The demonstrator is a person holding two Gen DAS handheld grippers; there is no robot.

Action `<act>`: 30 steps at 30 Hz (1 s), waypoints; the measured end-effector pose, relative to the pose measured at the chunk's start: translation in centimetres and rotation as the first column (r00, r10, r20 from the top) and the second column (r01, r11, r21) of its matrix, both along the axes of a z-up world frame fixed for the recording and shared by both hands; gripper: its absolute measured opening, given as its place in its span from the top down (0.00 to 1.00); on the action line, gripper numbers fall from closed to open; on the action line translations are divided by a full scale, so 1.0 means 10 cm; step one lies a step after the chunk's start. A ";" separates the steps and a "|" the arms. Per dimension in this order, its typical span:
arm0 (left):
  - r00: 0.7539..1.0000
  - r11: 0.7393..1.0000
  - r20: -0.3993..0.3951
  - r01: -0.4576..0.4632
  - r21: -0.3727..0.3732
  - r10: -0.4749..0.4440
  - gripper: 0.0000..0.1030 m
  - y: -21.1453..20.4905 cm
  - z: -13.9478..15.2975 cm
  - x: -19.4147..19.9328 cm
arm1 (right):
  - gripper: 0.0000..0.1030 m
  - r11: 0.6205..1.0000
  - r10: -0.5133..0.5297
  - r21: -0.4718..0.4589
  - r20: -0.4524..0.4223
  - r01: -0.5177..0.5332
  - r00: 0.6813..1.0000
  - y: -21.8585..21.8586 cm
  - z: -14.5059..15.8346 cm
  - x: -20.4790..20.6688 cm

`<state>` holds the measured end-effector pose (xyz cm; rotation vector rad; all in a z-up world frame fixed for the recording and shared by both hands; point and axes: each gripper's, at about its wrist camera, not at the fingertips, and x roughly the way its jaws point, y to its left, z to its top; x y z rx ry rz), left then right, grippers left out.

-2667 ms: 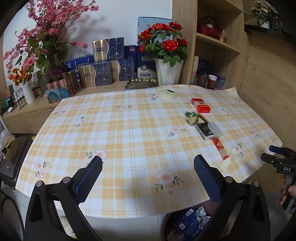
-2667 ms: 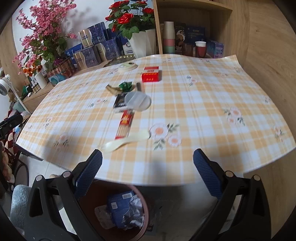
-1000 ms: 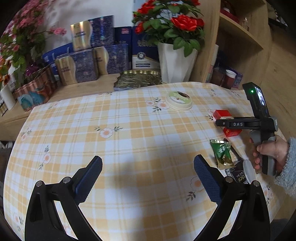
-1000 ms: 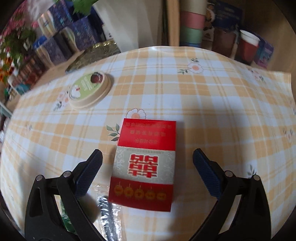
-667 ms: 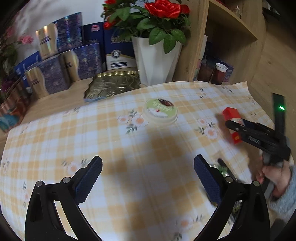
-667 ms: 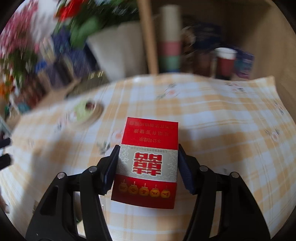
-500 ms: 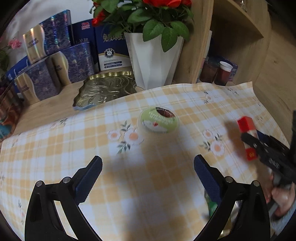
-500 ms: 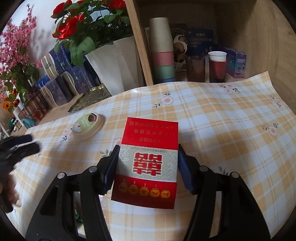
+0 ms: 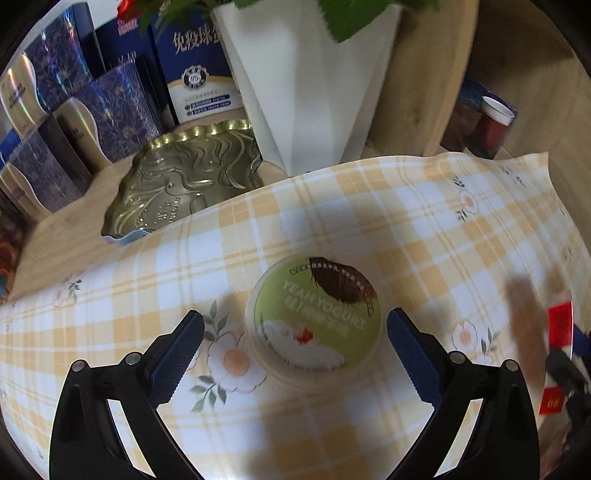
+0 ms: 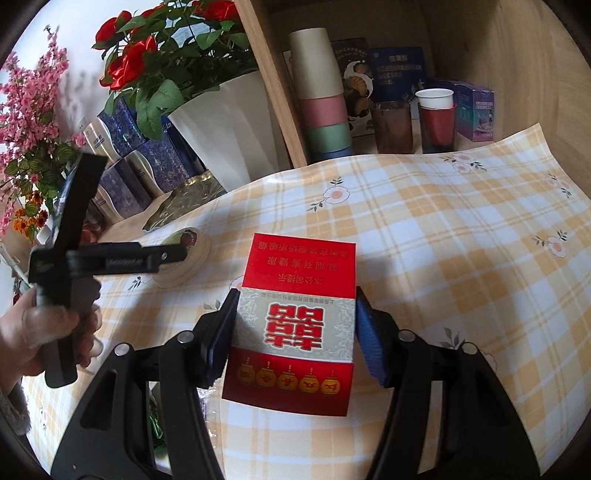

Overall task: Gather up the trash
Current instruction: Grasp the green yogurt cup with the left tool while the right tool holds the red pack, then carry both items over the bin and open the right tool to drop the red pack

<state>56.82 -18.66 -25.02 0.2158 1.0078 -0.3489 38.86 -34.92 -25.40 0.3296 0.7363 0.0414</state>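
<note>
On the checked tabletop (image 9: 424, 221), near the white vase (image 9: 306, 92), the left tongs (image 9: 295, 332) stand spread around the green-lidded yogurt cup (image 9: 316, 321) without touching it, while the right tongs (image 10: 293, 332), to the cup's right, pinch a red cigarette pack (image 10: 295, 321) lifted off the cloth.

Soft daylight fills both views, brightest on the white wall (image 10: 48, 29) behind the pink blossoms. The checked tablecloth (image 9: 369, 221) is evenly lit, with soft grey shadows on it beside the yogurt lid (image 9: 317, 321). The gold tray (image 9: 177, 188) beyond the lid shows small glints. Right of the lid, at the frame's edge, a brown smear and a red box (image 9: 559, 328) are motion-blurred. Fisheye bending curves the tablecloth's lines, and dark corners ring each frame. The shelf (image 10: 406, 74) recess sits dimmer.
</note>
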 end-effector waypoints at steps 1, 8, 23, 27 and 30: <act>1.000 1.000 -0.003 0.002 -0.008 -0.002 0.06 0.00 -0.01 0.02 | 0.42 1.000 0.001 -0.002 -0.007 -0.001 1.000 0.01 -0.01 0.01; 1.000 1.000 -0.019 0.016 0.015 -0.016 0.06 -0.10 -0.12 0.02 | 0.42 1.000 0.017 -0.009 -0.007 -0.017 1.000 0.03 0.00 0.02; 0.990 0.996 0.110 0.093 0.010 -0.093 0.20 0.28 0.50 -0.97 | 0.42 1.000 -0.002 0.004 -0.017 0.003 1.000 0.00 -0.01 0.01; 0.987 0.997 0.146 0.077 -0.024 -0.073 0.20 0.57 0.83 -1.50 | 0.42 0.999 -0.003 -0.044 -0.016 0.002 1.000 0.04 0.07 -0.05; 0.984 0.997 0.165 0.069 -0.046 -0.060 0.20 0.77 1.01 -1.90 | 0.42 0.999 0.001 -0.043 -0.012 -0.001 1.000 0.05 0.21 -0.20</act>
